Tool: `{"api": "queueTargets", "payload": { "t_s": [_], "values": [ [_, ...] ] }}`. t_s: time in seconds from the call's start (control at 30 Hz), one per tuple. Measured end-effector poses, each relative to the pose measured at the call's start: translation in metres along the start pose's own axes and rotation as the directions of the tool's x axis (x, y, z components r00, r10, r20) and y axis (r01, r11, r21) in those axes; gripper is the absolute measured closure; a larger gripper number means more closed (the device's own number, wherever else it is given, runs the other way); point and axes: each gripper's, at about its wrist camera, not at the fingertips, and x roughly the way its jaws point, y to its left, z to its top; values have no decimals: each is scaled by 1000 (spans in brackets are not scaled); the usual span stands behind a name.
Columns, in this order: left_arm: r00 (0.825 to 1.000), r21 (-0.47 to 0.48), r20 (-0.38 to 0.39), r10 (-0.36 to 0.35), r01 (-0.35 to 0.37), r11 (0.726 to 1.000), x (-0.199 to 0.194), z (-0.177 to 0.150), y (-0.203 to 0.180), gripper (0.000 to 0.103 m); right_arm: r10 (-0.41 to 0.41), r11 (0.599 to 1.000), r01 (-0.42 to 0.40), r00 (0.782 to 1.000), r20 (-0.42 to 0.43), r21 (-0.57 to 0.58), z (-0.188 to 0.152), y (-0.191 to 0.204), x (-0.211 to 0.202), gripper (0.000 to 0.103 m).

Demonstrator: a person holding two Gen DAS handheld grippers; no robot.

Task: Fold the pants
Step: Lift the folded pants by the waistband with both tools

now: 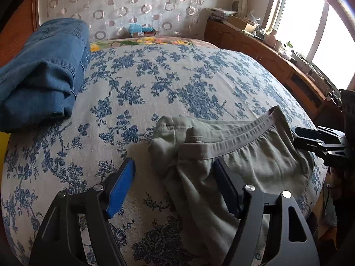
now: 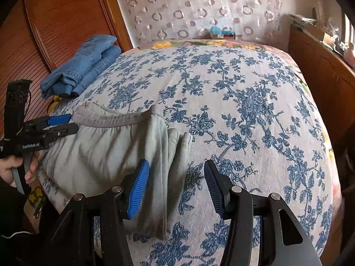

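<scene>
The bed (image 1: 199, 84), covered by a grey spread printed with blue flowers, filled both views, with a wooden cabinet (image 1: 266, 53) running along its far side under the window. At the bed's near edge lay the grey-green pants (image 1: 244, 161), folded into a compact bundle with the elastic waistband (image 1: 239, 137) on top and the doubled legs hanging over the edge towards the cameras. A folded pair of blue jeans (image 1: 40, 75) sat well apart from them, at the bed's other corner beside the slatted wooden door (image 2: 44, 33).

The left tool (image 1: 173, 186) stood wide open over one end of the bundle: one of its fingers (image 1: 121, 188) was over bare spread just beside the cloth, the other against the fabric below the waistband, and nothing was pinched between them. The right tool (image 2: 175, 188) was likewise spread wide and held nothing, one finger in front of the pants' folded edge and the other over the flowered spread (whether either finger actually touched cloth could not be told). In the right wrist view a hand (image 2: 13, 168) gripped the left tool's handle.
</scene>
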Motion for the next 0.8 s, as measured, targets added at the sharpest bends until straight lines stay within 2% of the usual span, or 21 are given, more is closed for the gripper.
{"api": "queueTargets", "payload": {
  "t_s": [0.3,0.67,0.77,0.8],
  "values": [
    [999,34,17,30,-31,999,3,-2,-6,24,-4,1000,4,1000,9,-31,11,9,19,50],
    [999,15,26,22,-22,1000,3,1,-2,22,-38,994,47,995,89,-101,-5,23,24,52],
    [999,-47,38,-7,9,999,3,5,6,35,-28,996,36,995,93,-83,-5,20,23,55],
    [999,-54,35,-18,20,998,3,6,6,36,-23,997,30,995,94,-76,-4,19,23,56]
  ]
}}
